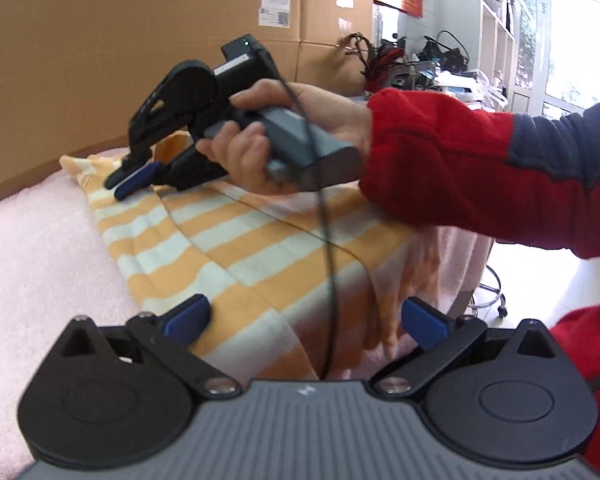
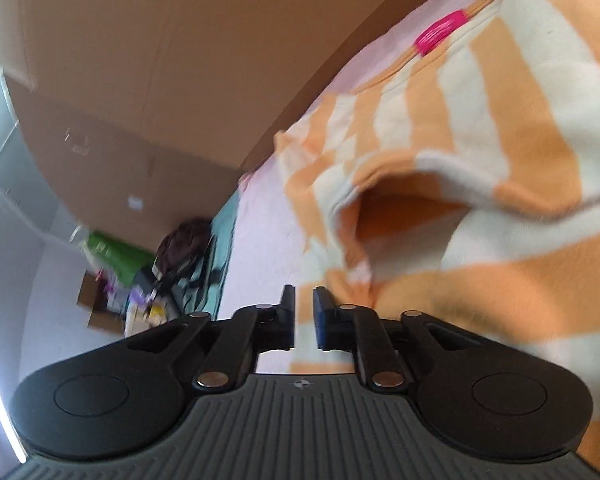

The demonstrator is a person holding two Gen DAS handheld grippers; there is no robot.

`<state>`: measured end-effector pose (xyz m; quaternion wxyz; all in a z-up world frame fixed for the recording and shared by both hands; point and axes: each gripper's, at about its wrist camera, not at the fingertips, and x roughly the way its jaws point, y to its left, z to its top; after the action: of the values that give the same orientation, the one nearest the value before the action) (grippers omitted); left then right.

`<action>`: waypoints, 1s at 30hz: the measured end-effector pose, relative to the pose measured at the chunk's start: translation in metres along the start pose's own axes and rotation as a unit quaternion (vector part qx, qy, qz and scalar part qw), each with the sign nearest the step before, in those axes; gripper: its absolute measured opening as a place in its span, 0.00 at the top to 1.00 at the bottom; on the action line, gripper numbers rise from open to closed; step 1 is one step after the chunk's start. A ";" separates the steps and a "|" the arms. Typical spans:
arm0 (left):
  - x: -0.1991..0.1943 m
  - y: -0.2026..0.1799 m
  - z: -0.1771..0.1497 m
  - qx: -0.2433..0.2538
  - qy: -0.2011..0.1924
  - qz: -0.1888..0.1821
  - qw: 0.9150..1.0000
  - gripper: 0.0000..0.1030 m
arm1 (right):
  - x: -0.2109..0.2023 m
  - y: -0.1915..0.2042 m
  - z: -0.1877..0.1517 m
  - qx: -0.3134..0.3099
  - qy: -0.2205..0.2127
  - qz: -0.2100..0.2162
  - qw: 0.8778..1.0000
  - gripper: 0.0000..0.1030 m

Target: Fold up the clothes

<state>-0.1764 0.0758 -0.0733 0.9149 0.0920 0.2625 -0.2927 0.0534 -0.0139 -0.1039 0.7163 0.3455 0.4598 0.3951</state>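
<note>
Striped shirt (image 1: 236, 240) lay flat on pink towel (image 1: 32, 240) covering desk, ready for folding. Left hand-held gripper (image 1: 304, 320) hung spread above near hem, nothing pinched. Right hand-held gripper (image 2: 304, 312), narrow gap, nothing between, sat at collar end, likely seeking fabric edge.

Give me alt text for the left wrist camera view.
A hand in a red sleeve holds the right gripper over an orange-and-white striped garment lying on pink fleece. The left gripper, jaws open, points at the garment.
</note>
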 end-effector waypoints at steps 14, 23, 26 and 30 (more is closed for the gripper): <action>-0.017 -0.002 -0.013 0.011 0.003 0.033 0.999 0.13 | -0.007 0.037 -0.047 -0.172 0.086 -0.001 0.981 0.88; -0.017 -0.009 -0.031 -0.044 0.013 -0.026 0.999 0.08 | -0.017 0.023 -0.047 -0.110 0.052 0.000 0.993 0.89; -0.006 -0.005 -0.047 -0.067 0.055 -0.027 0.996 0.11 | -0.027 0.030 -0.078 -0.141 0.104 0.011 0.984 0.86; 0.003 -0.002 -0.061 -0.096 0.081 -0.029 0.992 0.14 | -0.055 0.034 -0.109 -0.182 0.121 0.027 0.975 0.86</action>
<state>-0.2018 0.0930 -0.1267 0.8864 0.0194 0.3649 -0.2841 -0.0712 -0.0333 -0.0904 0.6952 0.1707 0.4541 0.5305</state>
